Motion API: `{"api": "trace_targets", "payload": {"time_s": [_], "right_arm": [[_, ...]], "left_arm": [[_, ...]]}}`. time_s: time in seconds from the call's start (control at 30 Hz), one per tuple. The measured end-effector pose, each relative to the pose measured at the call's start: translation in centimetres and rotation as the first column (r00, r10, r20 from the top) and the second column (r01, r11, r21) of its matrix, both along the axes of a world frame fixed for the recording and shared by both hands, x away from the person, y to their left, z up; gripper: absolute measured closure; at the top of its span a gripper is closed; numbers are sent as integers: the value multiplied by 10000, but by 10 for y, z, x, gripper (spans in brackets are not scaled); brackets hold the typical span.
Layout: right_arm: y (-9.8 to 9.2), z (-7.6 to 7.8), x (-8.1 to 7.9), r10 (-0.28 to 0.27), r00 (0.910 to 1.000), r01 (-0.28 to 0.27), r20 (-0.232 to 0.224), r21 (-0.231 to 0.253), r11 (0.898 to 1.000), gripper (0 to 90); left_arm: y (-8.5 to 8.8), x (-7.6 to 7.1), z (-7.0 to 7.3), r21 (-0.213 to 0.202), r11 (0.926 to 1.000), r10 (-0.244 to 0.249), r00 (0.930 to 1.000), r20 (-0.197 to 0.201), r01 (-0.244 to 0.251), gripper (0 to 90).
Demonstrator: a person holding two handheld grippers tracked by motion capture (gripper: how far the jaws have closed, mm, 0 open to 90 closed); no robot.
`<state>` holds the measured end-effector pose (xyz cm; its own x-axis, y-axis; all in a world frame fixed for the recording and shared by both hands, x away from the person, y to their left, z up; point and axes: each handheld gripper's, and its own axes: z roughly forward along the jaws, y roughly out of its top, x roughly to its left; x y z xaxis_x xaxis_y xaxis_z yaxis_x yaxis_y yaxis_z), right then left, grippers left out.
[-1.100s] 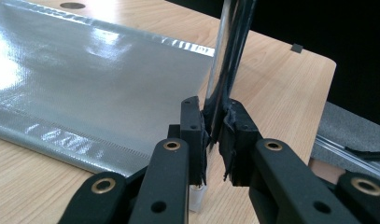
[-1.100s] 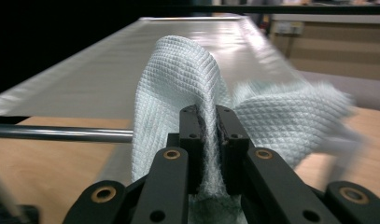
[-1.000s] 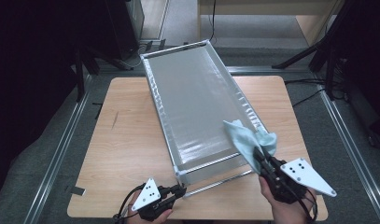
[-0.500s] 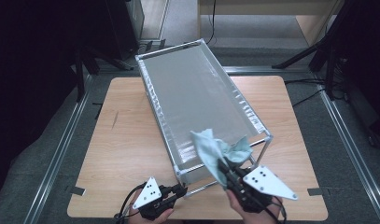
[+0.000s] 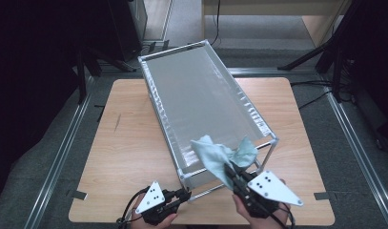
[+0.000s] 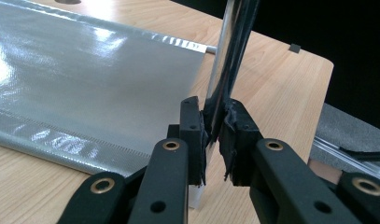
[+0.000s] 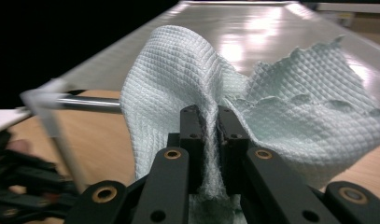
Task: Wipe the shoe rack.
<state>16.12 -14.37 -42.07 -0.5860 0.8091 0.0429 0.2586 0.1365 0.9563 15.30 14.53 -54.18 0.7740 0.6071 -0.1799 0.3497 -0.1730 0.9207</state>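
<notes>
Left gripper (image 5: 182,196): clamped on the near left post (image 6: 227,70) of the rack (image 5: 156,102), low at the near edge of the table (image 5: 120,157).
Right gripper (image 5: 234,175): closed on the cloth (image 5: 220,155), a fold being pinched between the jaws.
Cloth: pale green and crumpled, held up over the near end of the rack, right of the post.
Rack: a silver sheet (image 5: 201,102) is stretched in its metal frame, running from near to far across the table.

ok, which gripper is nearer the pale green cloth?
Right. The right gripper has its fingers shut on the cloth at the rack's near end. The left gripper is off to the cloth's left, clamped on the rack's corner post.
</notes>
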Motion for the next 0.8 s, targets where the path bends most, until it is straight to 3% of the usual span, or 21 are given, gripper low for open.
{"api": "trace_targets", "payload": {"time_s": [0.1, 0.2, 0.37, 0.47, 0.53, 0.6, 0.8], "right_arm": [[-20, 0, 7, -661, 9978, 663, -92, 135, 9977, 827], [-43, -1, 14, -1468, 9889, 1474, -216, 288, 9887, 828], [-77, 1, 19, -2812, 9584, 2839, -489, 629, 9568, 829], [-90, -2, 21, -3358, 9407, 3378, -474, 450, 9401, 829], [-95, -9, 23, -3563, 9323, 3593, -626, 454, 9321, 829], [-99, -19, 27, -3550, 9296, 3618, -992, 608, 9303, 830], [-100, -59, 45, -3806, 9030, 3815, -1991, -354, 9237, 830]], "left_arm": [[0, 0, 0, 34, 10000, -17, 10000, -5, 17, 798], [0, 0, 0, 43, 10000, -28, 10000, -8, 28, 798], [0, 0, 0, 54, 10000, -47, 10000, -14, 47, 798], [0, 0, 0, 57, 10000, -46, 10000, -34, 46, 798], [0, 0, 0, 60, 10000, -49, 10000, -29, 49, 798], [1, 0, -1, 48, 10000, -72, 10000, -41, 72, 798], [1, 1, -1, 79, 9999, -88, 10000, -44, 88, 799]]}}
